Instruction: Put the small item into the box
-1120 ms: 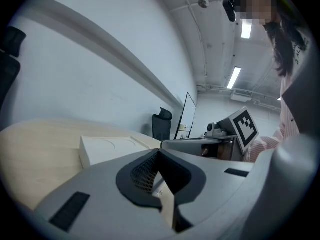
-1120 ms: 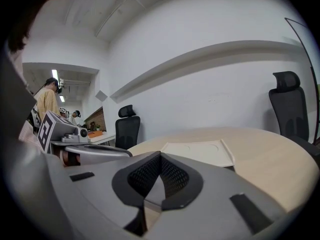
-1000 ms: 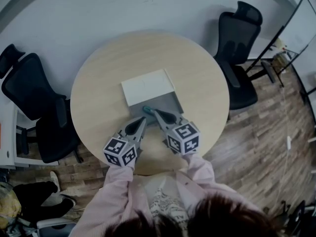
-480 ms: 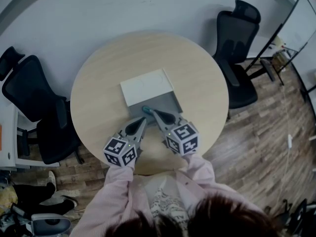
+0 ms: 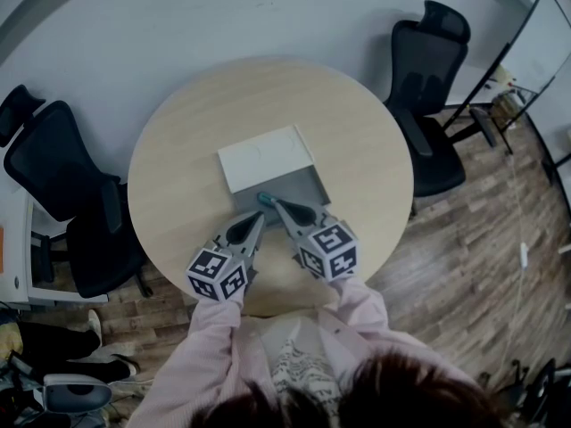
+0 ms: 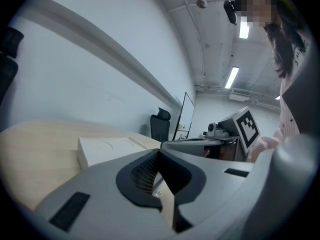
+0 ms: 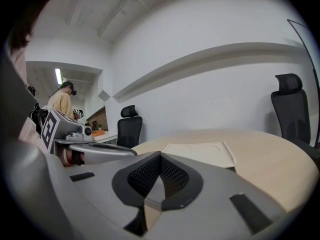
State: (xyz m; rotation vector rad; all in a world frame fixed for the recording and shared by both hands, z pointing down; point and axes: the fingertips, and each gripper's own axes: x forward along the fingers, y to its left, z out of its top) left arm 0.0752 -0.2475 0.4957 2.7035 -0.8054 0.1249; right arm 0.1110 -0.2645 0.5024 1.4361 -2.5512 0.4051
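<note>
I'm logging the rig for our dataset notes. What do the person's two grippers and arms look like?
Both the left gripper and the right gripper are grey and taper to pointed fingers lined with black mesh-textured pads. Each carries a cube with black-and-white square markers at its back end. The person wears pale pink long sleeves. No cables show.

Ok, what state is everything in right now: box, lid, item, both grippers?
Box: open.
Lid: off the opening, lying flat behind the box.
Item: at the box's near edge, by the right gripper's tip; in or out, can't tell.
Left gripper: shut, empty.
Right gripper: shut, nothing seen between its jaws.
</note>
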